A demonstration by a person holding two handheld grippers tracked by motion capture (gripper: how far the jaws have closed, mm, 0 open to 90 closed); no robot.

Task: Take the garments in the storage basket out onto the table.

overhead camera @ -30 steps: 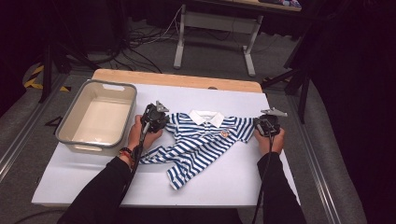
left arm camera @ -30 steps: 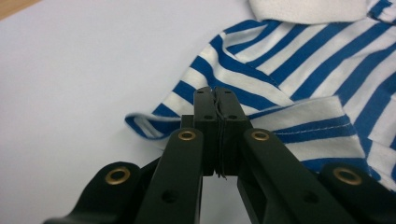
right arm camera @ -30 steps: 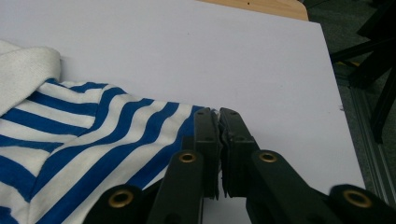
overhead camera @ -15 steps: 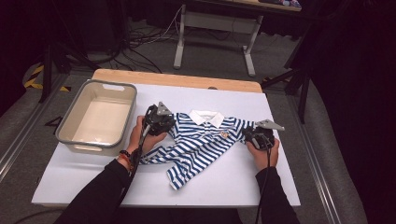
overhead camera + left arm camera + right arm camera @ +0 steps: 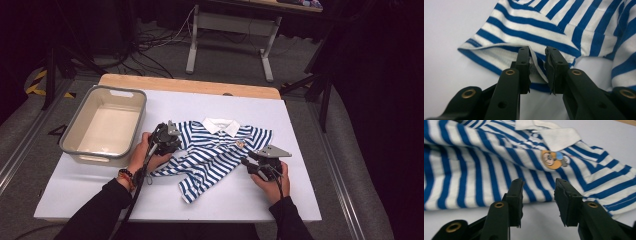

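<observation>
A blue-and-white striped polo shirt [image 5: 215,150] with a white collar lies spread on the white table [image 5: 240,205]. My left gripper [image 5: 175,144] sits at the shirt's left sleeve. In the left gripper view its jaws [image 5: 537,53] stand a little apart after opening, and a fold of the sleeve hem [image 5: 534,58] hangs loose between them, unpinched. My right gripper [image 5: 247,161] is at the shirt's right side, below the right sleeve. Its jaws [image 5: 538,185] have just been opening and are wide apart with nothing between them. The striped cloth [image 5: 486,157] and its cartoon badge [image 5: 552,158] lie just beyond the tips.
A grey tub [image 5: 119,91] with nothing in it stands on the table's left side, close to my left hand. The wooden table edge [image 5: 190,85] runs along the far side. Bare white surface lies in front of the shirt.
My right gripper has left the right sleeve and moved left and toward the person, its jaws opening. The left gripper's jaws opened off the left sleeve hem and shifted slightly.
</observation>
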